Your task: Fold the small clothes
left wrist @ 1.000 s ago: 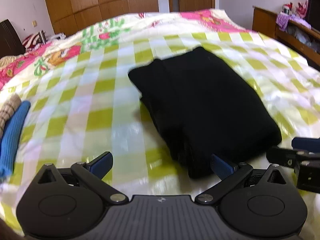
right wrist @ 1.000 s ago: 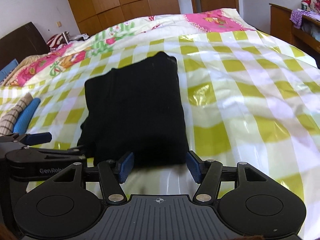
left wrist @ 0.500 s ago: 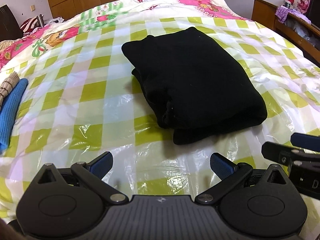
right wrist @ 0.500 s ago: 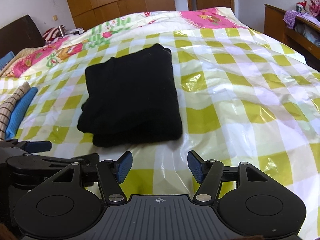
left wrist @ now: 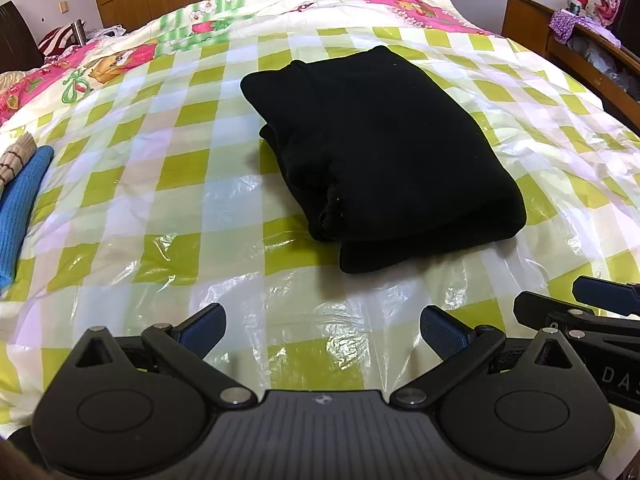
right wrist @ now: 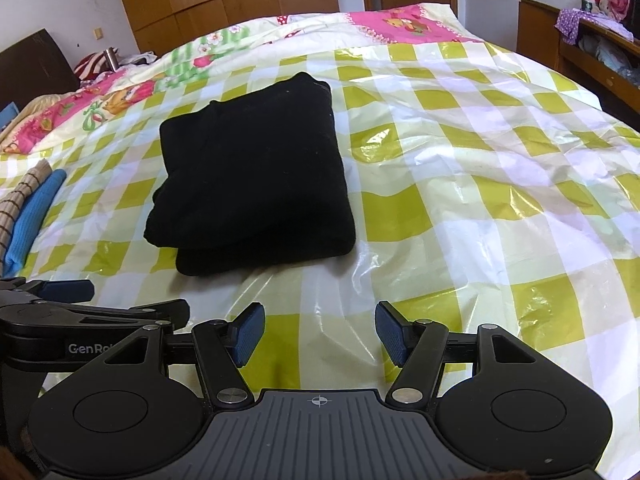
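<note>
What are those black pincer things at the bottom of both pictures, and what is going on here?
They are hand-held tools, one in each of a person's hands, each with a camera looking along its two fingers. One picture comes from the left gripper, the other from the right gripper. Both are open and hold nothing. Ahead, on a bed covered by a green-and-white checked plastic sheet, lies a folded black garment. At the left edge lie a blue knitted piece and a striped brown one.

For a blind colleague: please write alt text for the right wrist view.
A folded black garment lies on a green-checked plastic sheet over a bed. Nearer the camera, the right gripper is open and empty; rolled blue and striped clothes lie far left.
</note>
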